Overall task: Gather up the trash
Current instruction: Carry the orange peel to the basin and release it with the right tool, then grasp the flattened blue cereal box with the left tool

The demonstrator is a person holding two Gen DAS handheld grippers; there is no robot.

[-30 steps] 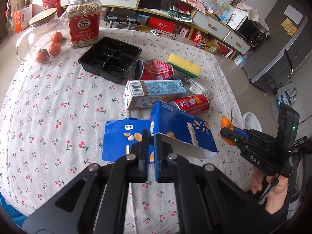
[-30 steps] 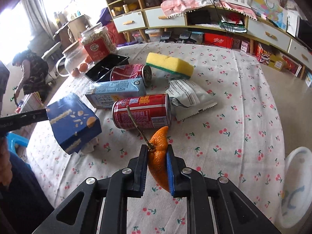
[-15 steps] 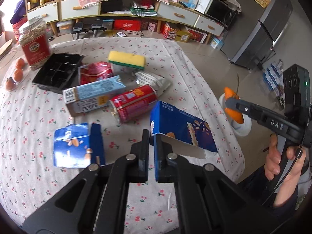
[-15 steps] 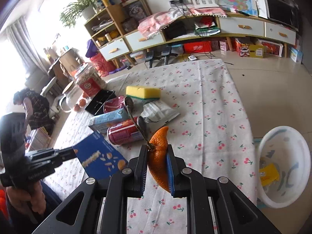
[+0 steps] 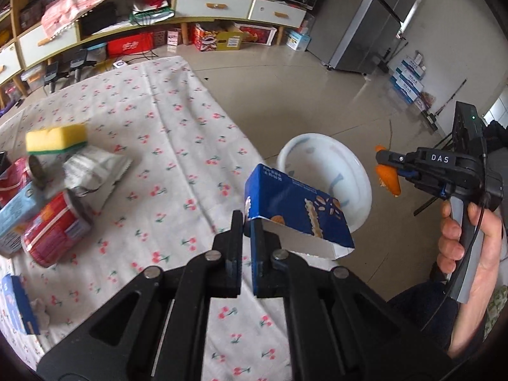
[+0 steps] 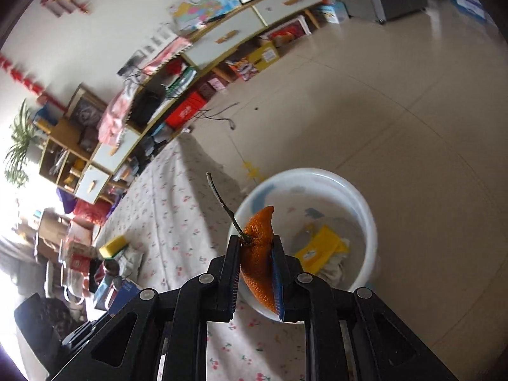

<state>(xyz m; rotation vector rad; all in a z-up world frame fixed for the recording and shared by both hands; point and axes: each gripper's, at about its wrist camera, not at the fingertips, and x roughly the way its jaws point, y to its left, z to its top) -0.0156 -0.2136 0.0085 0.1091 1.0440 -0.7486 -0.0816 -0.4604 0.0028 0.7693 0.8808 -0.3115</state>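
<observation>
My left gripper (image 5: 247, 222) is shut on a blue cardboard box (image 5: 295, 209) and holds it past the table's right edge, in front of the white trash basin (image 5: 358, 171) on the floor. My right gripper (image 6: 254, 247) is shut on an orange peel with a stem (image 6: 258, 254), held above the basin (image 6: 365, 209), which holds yellow wrappers. In the left wrist view the right gripper (image 5: 385, 166) with the peel (image 5: 389, 177) is right of the basin.
On the cherry-print tablecloth (image 5: 177, 146) lie a yellow sponge (image 5: 55, 139), a silver wrapper (image 5: 92, 168), a red can (image 5: 54, 231), a light-blue carton (image 5: 12, 209) and another blue box piece (image 5: 16, 304). Shelves and a grey fridge (image 5: 381, 19) stand behind.
Both grippers have swung right, off the table toward the white basin, each carrying its item. The basin has come into full view under the peel.
</observation>
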